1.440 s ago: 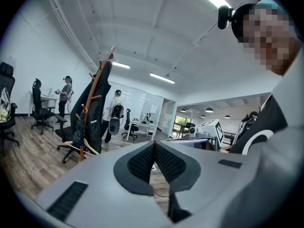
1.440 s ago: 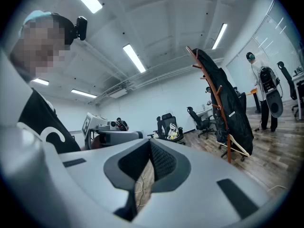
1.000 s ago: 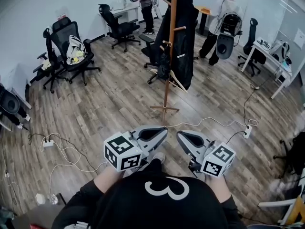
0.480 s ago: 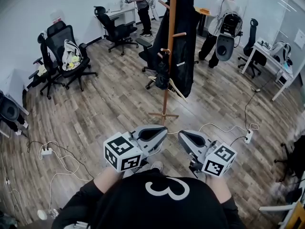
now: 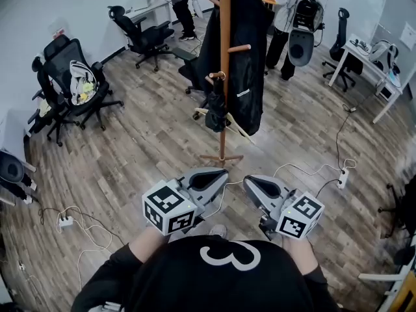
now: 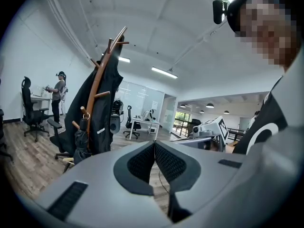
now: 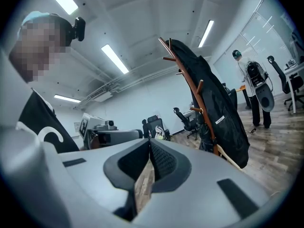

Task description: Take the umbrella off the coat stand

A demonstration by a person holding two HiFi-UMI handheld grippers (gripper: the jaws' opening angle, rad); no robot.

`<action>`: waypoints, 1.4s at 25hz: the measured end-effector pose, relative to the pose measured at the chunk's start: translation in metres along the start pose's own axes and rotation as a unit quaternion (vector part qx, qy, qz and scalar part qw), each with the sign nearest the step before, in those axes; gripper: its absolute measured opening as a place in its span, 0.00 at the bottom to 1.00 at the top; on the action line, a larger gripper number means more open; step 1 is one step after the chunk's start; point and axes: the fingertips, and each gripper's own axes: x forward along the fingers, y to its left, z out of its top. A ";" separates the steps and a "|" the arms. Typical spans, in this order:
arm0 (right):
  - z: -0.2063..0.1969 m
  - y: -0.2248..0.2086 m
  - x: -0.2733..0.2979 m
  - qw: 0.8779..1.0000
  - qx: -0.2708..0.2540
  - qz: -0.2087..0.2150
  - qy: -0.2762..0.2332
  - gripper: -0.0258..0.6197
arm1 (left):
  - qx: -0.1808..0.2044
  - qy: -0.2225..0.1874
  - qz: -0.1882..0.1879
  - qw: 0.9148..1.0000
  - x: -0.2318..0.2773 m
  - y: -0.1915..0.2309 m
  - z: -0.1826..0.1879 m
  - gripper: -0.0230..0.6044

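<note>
Left gripper (image 5: pixel 223 173): jaws closed, nothing between them. Right gripper (image 5: pixel 249 180): jaws closed at the tips, likewise empty. Both are held low, side by side, pointing toward the coat stand (image 5: pixel 224 38), well apart from it. The umbrella (image 5: pixel 216 108), dark and folded, hangs from a lower peg beside the pole, long axis vertical, handle uppermost, tip toward the floor. A black coat (image 5: pixel 250 64) hangs behind.

Brown stand (image 5: pixel 223 138), black coat (image 5: pixel 250 77), black umbrella (image 5: pixel 215 114); grey-brown plank floor (image 5: pixel 130 149). Left gripper (image 5: pixel 225 174) and right gripper (image 5: pixel 247 181): grey, with black-and-white square markers (image 5: pixel 168 208).
</note>
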 end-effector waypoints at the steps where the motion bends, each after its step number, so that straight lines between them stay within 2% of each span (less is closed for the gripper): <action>1: 0.002 -0.009 0.006 1.000 0.004 -0.003 0.001 0.08 | -0.002 0.003 -0.001 1.000 0.006 0.010 0.002 0.06; 8: 0.011 -0.065 0.052 0.999 0.025 -0.028 0.011 0.08 | -0.018 0.011 0.000 1.000 0.033 0.083 0.007 0.06; 14: 0.016 -0.094 0.074 0.998 0.026 -0.047 0.009 0.08 | -0.023 0.005 0.012 1.000 0.046 0.128 0.011 0.06; 24: 0.024 -0.111 0.079 0.998 0.028 -0.056 -0.002 0.08 | -0.028 -0.007 0.027 0.999 0.055 0.150 0.020 0.06; 35: 0.046 -0.157 0.094 0.999 0.033 -0.031 -0.004 0.08 | -0.022 -0.007 0.067 0.997 0.086 0.183 0.038 0.06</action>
